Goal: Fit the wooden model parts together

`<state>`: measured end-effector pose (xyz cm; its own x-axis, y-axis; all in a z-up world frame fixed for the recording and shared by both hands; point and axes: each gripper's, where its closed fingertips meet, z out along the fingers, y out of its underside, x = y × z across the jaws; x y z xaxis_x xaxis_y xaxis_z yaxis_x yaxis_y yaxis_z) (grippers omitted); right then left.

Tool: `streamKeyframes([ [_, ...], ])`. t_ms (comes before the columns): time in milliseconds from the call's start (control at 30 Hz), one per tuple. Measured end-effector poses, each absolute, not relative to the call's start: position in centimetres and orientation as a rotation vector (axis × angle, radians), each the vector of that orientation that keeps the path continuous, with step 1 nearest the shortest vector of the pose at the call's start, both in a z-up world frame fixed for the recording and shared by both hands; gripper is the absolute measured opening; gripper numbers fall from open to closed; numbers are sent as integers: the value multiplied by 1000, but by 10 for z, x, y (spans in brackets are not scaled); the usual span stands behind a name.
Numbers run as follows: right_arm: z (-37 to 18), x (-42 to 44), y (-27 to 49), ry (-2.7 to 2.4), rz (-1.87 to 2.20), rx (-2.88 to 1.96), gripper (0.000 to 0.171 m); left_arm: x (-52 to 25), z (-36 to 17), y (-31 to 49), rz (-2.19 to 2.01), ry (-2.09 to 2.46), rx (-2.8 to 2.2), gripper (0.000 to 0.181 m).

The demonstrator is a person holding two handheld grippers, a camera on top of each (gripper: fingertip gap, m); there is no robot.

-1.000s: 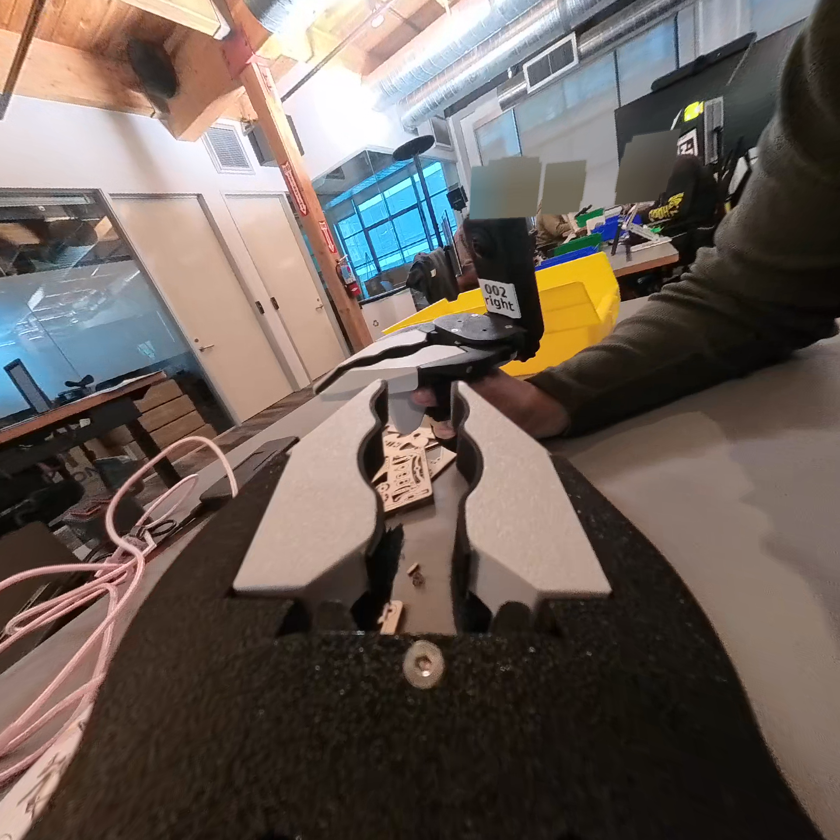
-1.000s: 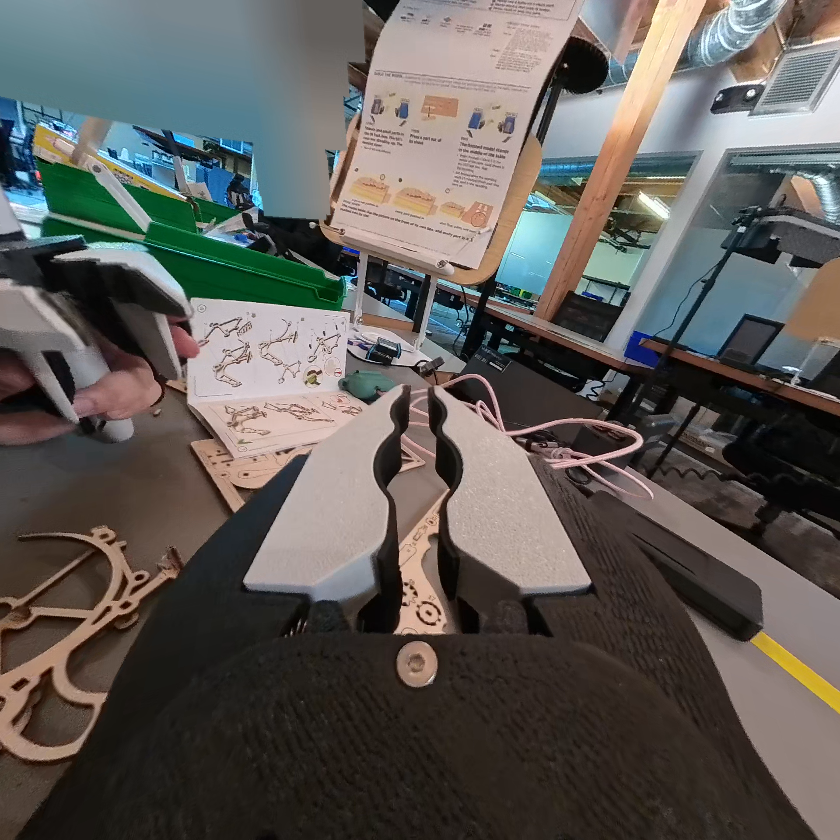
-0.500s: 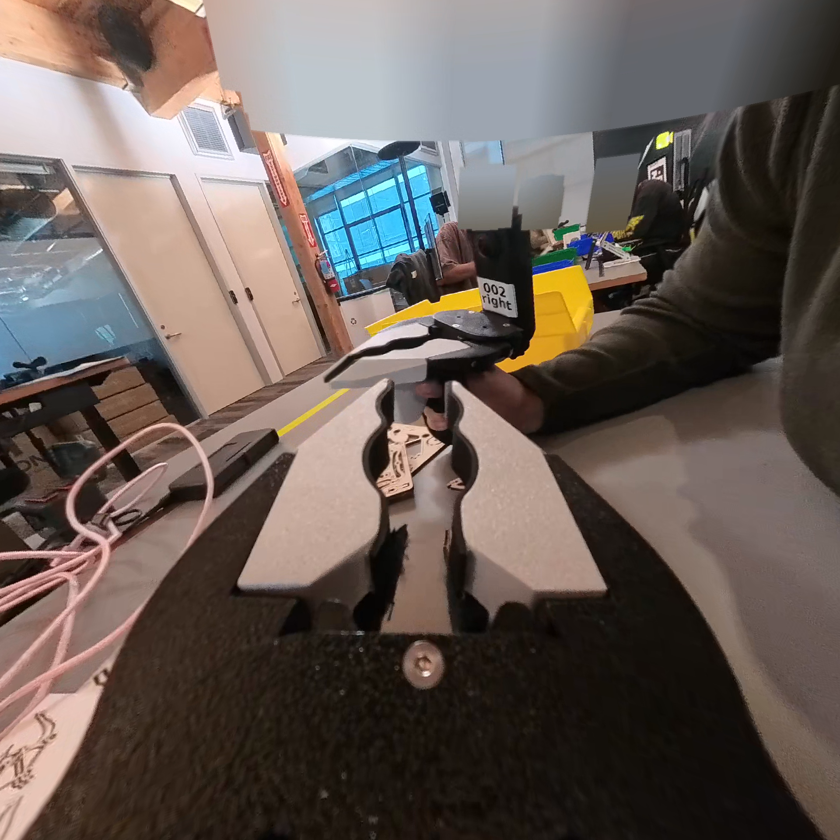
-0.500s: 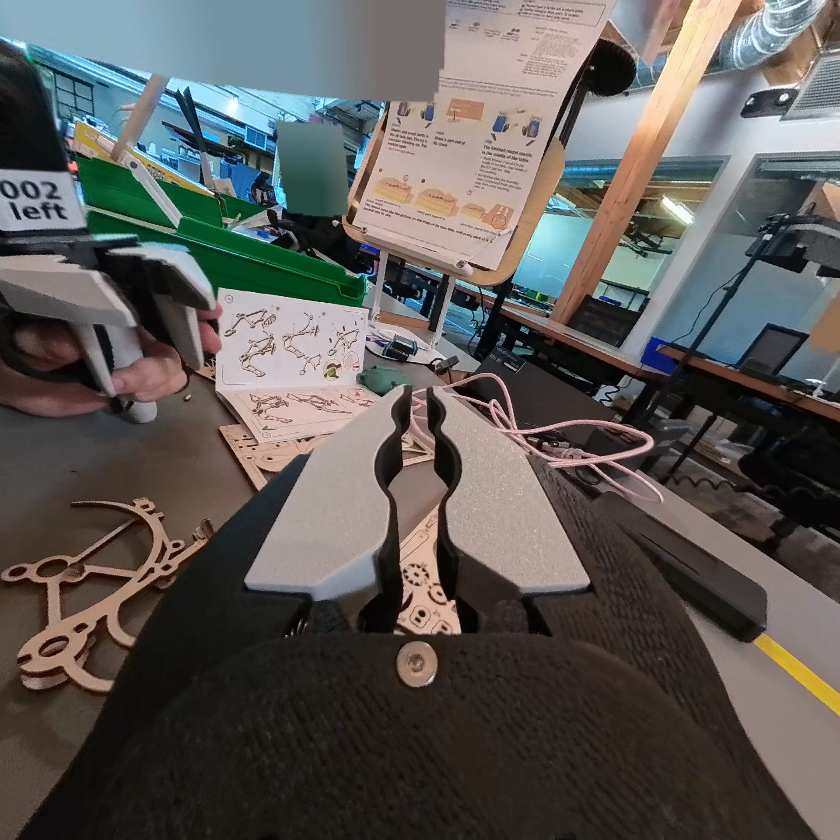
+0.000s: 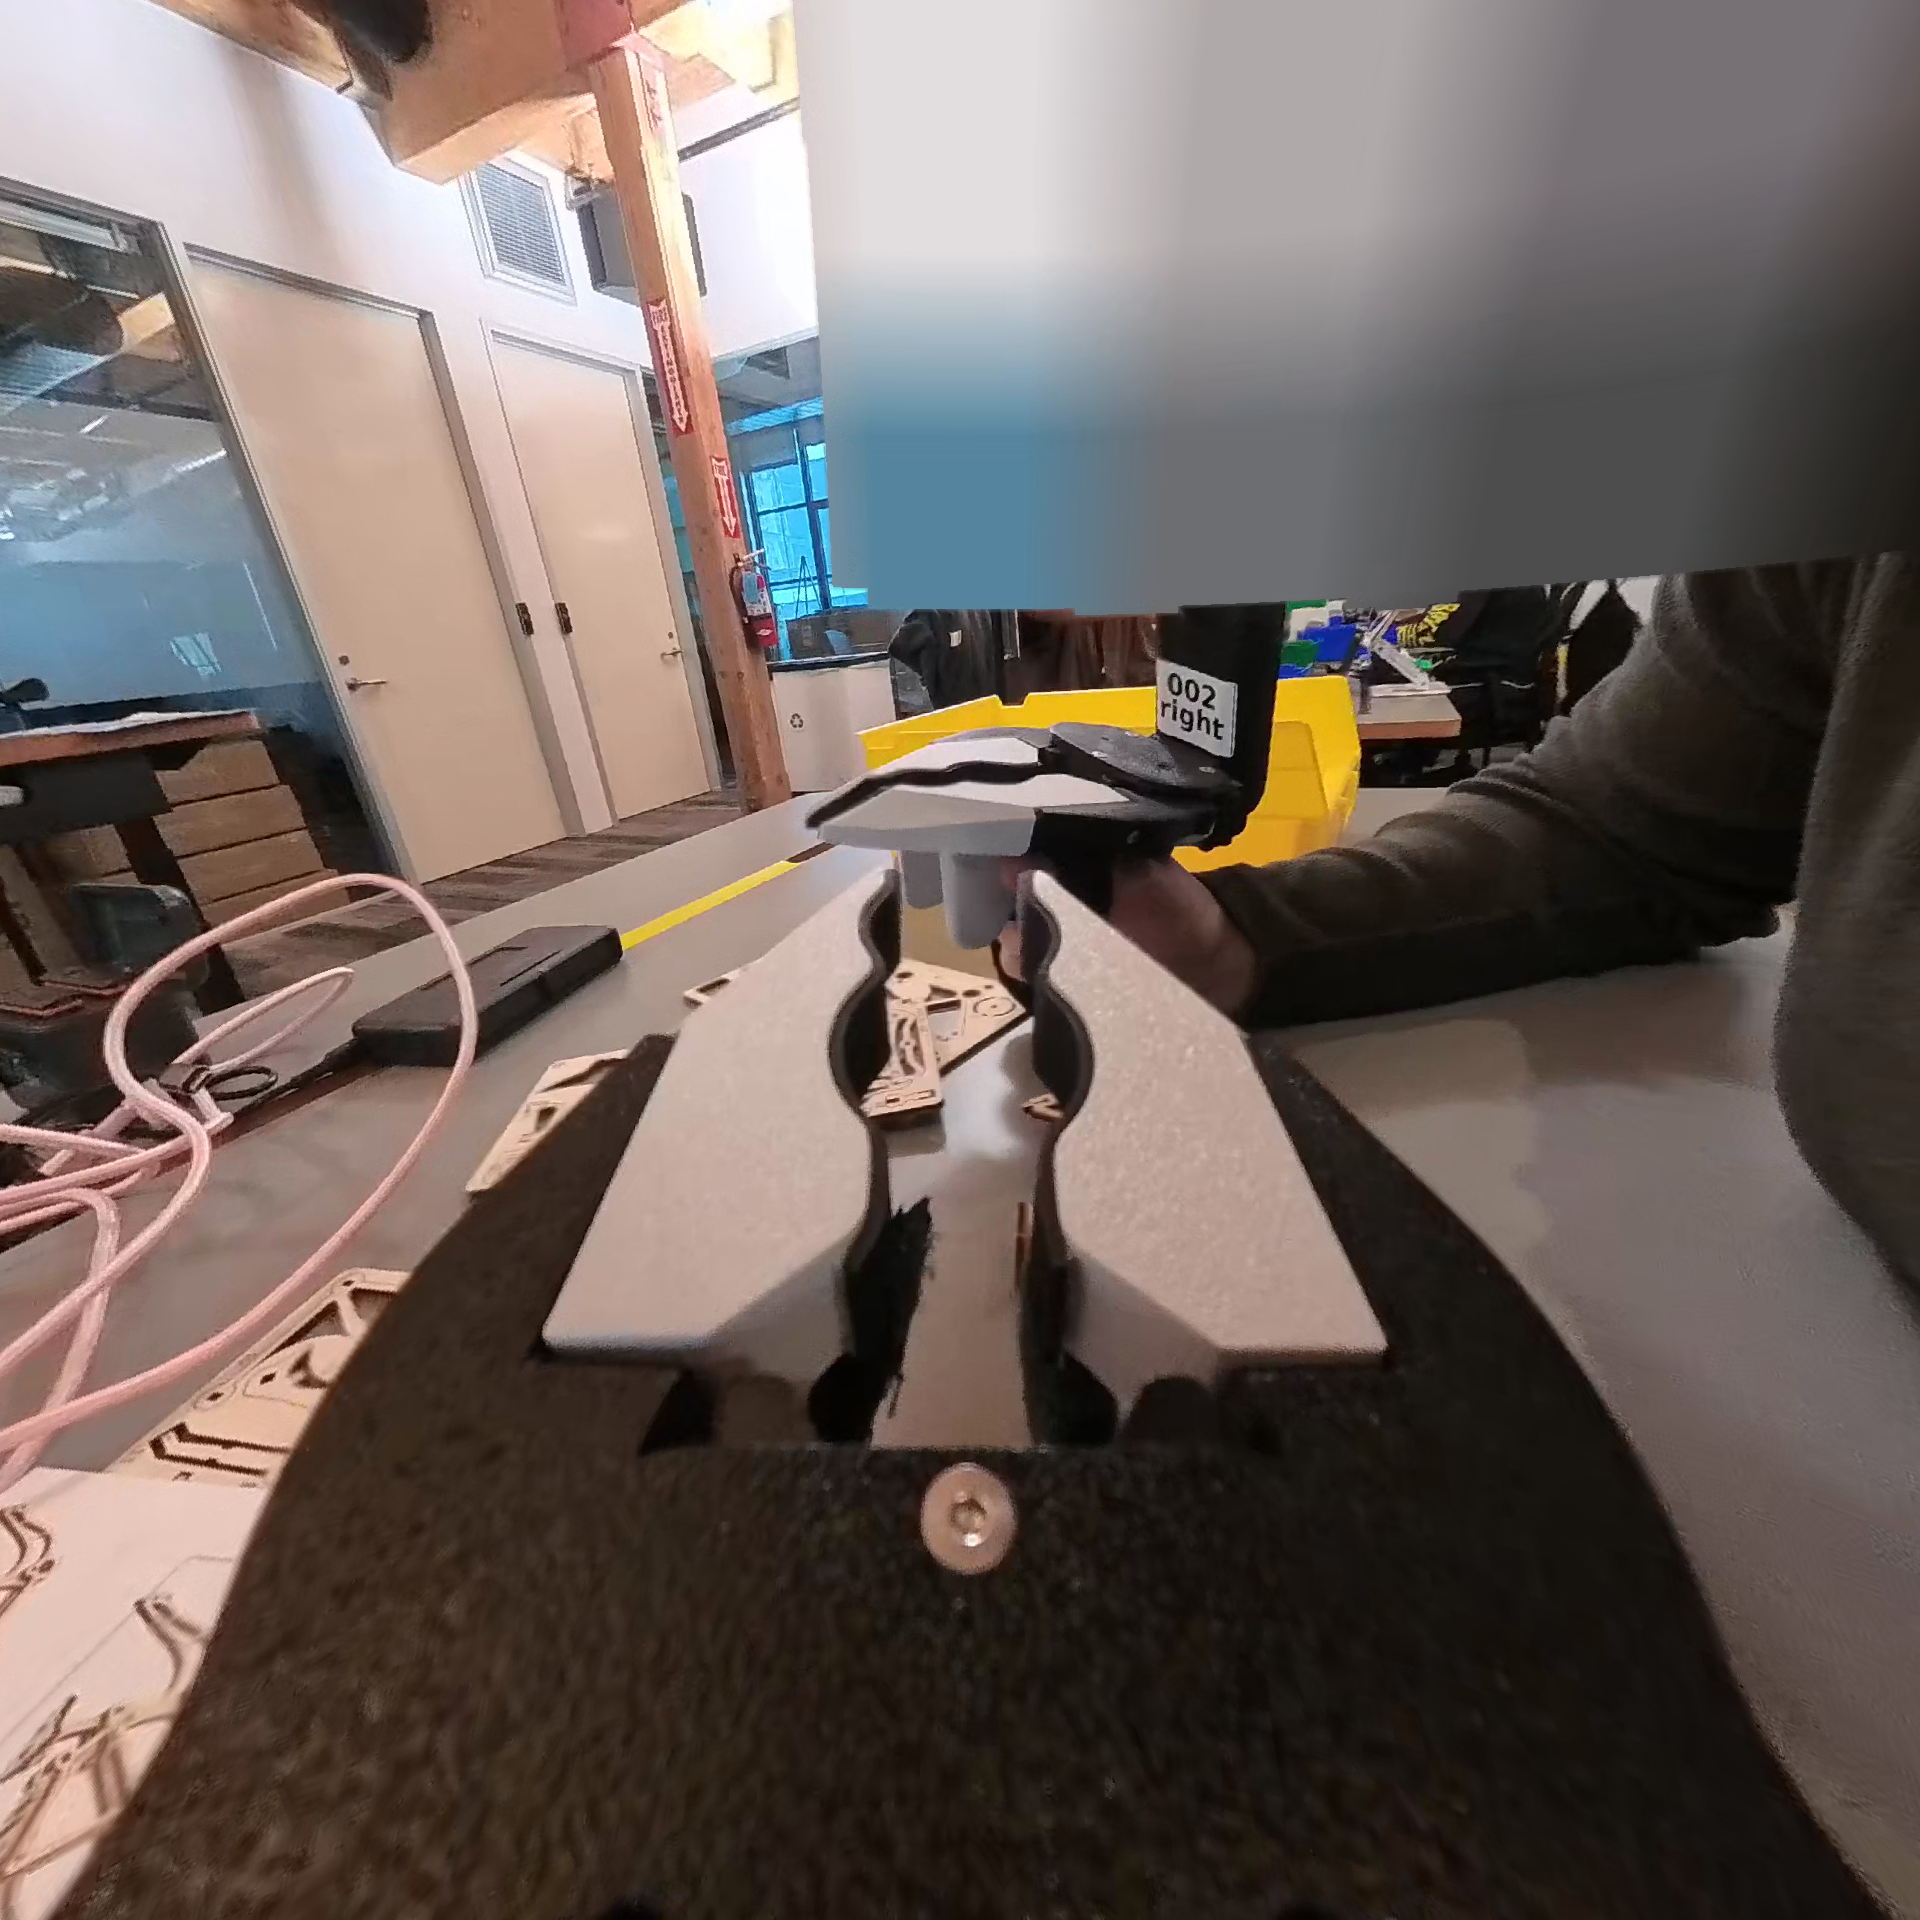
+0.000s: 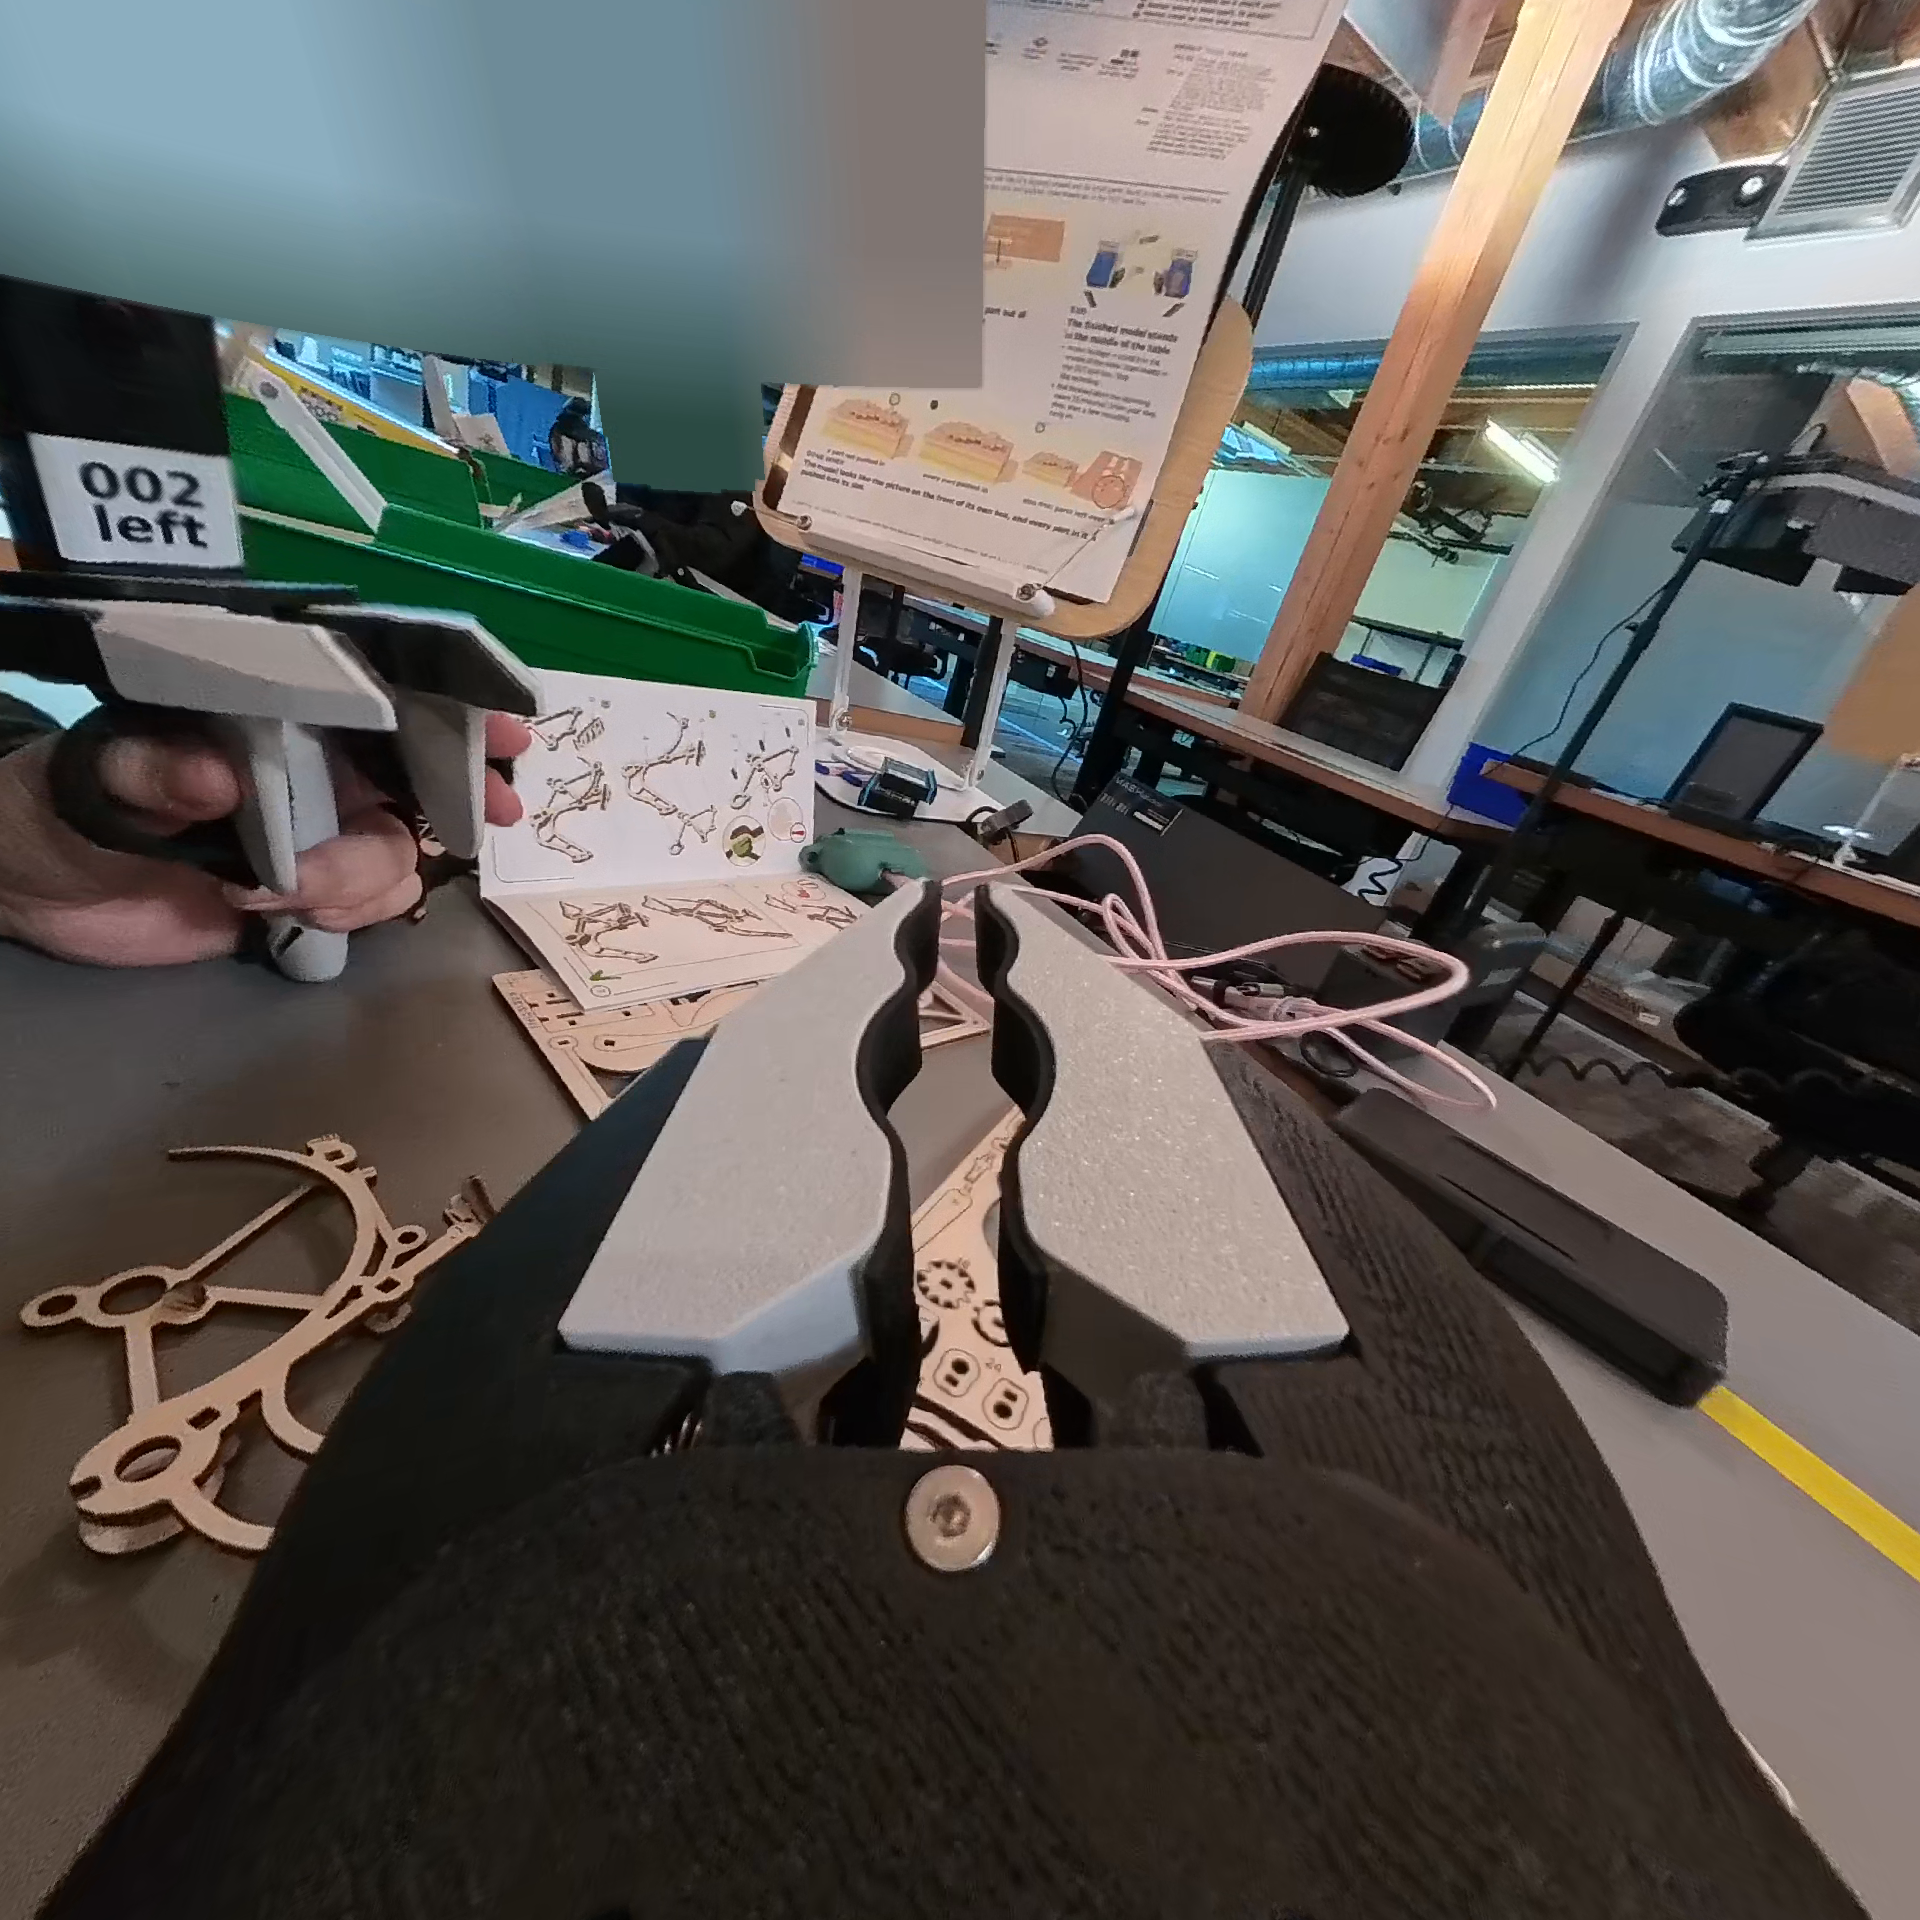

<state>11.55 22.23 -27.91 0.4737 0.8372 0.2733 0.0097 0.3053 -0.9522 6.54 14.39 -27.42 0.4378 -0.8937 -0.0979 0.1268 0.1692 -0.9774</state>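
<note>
Looking down my left gripper [image 5: 956, 904], I see its grainy grey fingers standing apart with nothing between them, only bare grey table [image 5: 1507, 1122] and a flat laser-cut wooden sheet [image 5: 925, 1023] lying just past the tips at twelve o'clock. Beyond that sheet my right gripper [image 5: 951, 909] hangs above the table, held by a hand [image 5: 1169, 930] in a dark sleeve, a yellow bin [image 5: 1304, 764] behind it; whether those far fingers are parted I cannot tell from here. A pink cable [image 5: 260, 1023] loops at nine o'clock beside a black block [image 5: 494, 992]. The right wrist view gives what the left cannot: my right gripper [image 6: 958, 904] shows a narrow gap between its wavy, black-lined fingers, gripping nothing, and under them lies a pale plywood sheet [image 6: 971, 1340] cut with small gears and slots. At eight o'clock a curved openwork wooden part [image 6: 208, 1340], thin with round eyelets, rests flat on the table. At eleven o'clock an open instruction booklet [image 6: 665, 831] leans against a green bin [image 6: 540, 603], and my left gripper [image 6: 369, 821] stands at ten o'clock, tips pointing down, empty. A printed sheet hangs on a stand [image 6: 1039, 343] at twelve.
</note>
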Motion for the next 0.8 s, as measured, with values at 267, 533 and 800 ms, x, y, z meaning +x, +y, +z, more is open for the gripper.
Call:
streamKeyframes([
  [267, -280, 114, 222, -933, 653, -1143, 5, 67, -277, 140, -840, 864, -1169, 18],
  [533, -281, 114, 222, -931, 653, -1150, 5, 66, -277, 139, -851, 863, -1174, 18],
  [800, -282, 113, 221, -952, 666, -1146, 5, 65, -277, 140, -844, 866, -1170, 18],
])
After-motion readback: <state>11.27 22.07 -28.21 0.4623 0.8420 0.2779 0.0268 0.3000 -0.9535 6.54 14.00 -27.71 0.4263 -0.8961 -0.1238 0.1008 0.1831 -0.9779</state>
